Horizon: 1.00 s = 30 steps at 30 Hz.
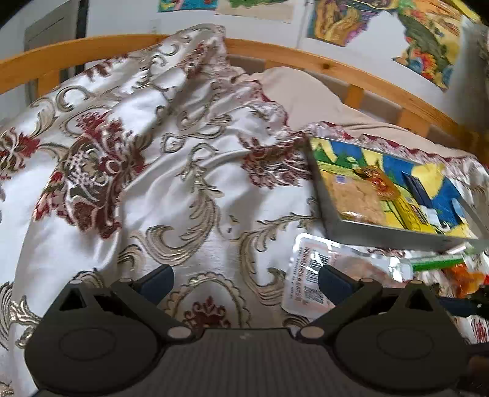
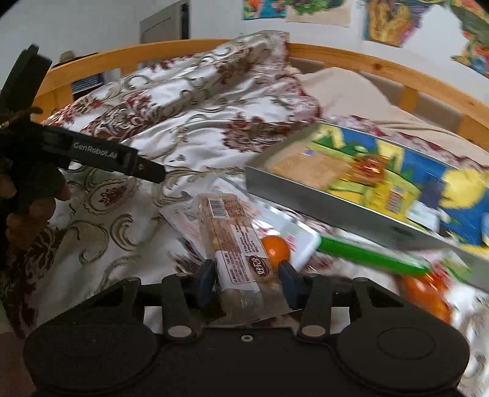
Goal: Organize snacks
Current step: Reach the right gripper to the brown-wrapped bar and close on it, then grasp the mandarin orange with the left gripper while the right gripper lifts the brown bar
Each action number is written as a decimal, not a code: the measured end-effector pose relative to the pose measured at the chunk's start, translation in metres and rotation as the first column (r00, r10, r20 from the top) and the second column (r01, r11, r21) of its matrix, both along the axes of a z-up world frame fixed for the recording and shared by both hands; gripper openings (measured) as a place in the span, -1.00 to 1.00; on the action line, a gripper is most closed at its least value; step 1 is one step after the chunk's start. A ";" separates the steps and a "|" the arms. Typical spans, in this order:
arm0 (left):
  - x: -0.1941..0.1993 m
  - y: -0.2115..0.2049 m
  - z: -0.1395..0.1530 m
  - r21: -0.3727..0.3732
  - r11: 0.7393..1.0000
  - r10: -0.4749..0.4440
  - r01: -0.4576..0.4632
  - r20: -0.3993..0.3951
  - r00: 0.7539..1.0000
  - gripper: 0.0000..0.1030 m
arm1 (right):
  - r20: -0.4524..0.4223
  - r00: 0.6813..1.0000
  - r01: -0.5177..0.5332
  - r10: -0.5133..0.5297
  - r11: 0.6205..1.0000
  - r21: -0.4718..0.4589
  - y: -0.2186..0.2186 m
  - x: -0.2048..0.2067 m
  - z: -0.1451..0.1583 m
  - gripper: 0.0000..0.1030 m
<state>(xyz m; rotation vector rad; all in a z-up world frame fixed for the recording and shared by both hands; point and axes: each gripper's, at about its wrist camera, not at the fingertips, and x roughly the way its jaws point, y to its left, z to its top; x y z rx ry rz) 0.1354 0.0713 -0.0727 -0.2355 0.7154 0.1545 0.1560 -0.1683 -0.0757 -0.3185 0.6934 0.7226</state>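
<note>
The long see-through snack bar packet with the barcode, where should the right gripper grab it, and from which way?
Grip the long clear snack bar packet across its narrow width at the near end, coming along its length from that end. It lies lengthwise toward the right gripper, so its long edges face the two fingers. The right-wrist view already shows the packet between them; whether they clamp it is unclear.

A rumpled white bedspread (image 1: 171,158) with red and gold florals is lying across a bed, a wooden bed rail (image 1: 366,76) is curving behind it, and colourful drawings (image 1: 339,21) are hanging on the wall.
</note>
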 end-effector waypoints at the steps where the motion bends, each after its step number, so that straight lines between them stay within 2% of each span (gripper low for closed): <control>1: 0.000 -0.003 0.000 0.007 1.000 -0.011 0.011 0.002 1.000 0.99 | 0.003 1.000 0.017 -0.017 1.000 0.001 -0.006 -0.003 0.001 -0.08; 6: -0.003 -0.017 -0.001 0.014 0.996 -0.088 0.088 0.012 0.996 0.99 | 0.020 0.993 0.115 -0.115 0.993 0.010 -0.035 -0.019 0.007 -0.08; 11: 0.000 -0.038 -0.002 0.011 0.980 -0.198 0.198 0.039 0.979 0.99 | 0.039 0.975 0.218 -0.218 0.976 -0.004 -0.054 -0.034 0.013 -0.08; 18: 0.015 -0.079 -0.003 0.036 0.922 -0.386 0.385 0.076 0.919 0.99 | 0.048 0.932 0.359 -0.358 0.933 -0.009 -0.078 -0.057 0.020 -0.09; 21: 0.019 -0.091 -0.007 0.050 0.903 -0.429 0.427 0.074 0.900 0.99 | 0.039 0.905 0.426 -0.425 0.904 -0.033 -0.084 -0.063 0.019 -0.09; 24: 0.027 -0.098 -0.009 0.016 0.892 -0.451 0.451 0.070 0.890 0.98 | 0.050 0.884 0.468 -0.465 0.882 -0.065 -0.088 -0.067 0.014 -0.09; 27: 0.034 -0.104 -0.009 -0.024 0.877 -0.477 0.480 0.074 0.876 0.89 | 0.060 0.880 0.475 -0.472 0.877 -0.074 -0.087 -0.065 0.008 -0.09; 30: 0.039 -0.115 -0.008 -0.022 0.850 -0.522 0.526 0.081 0.849 0.76 | 0.055 0.884 0.468 -0.465 0.882 -0.065 -0.088 -0.061 0.004 -0.09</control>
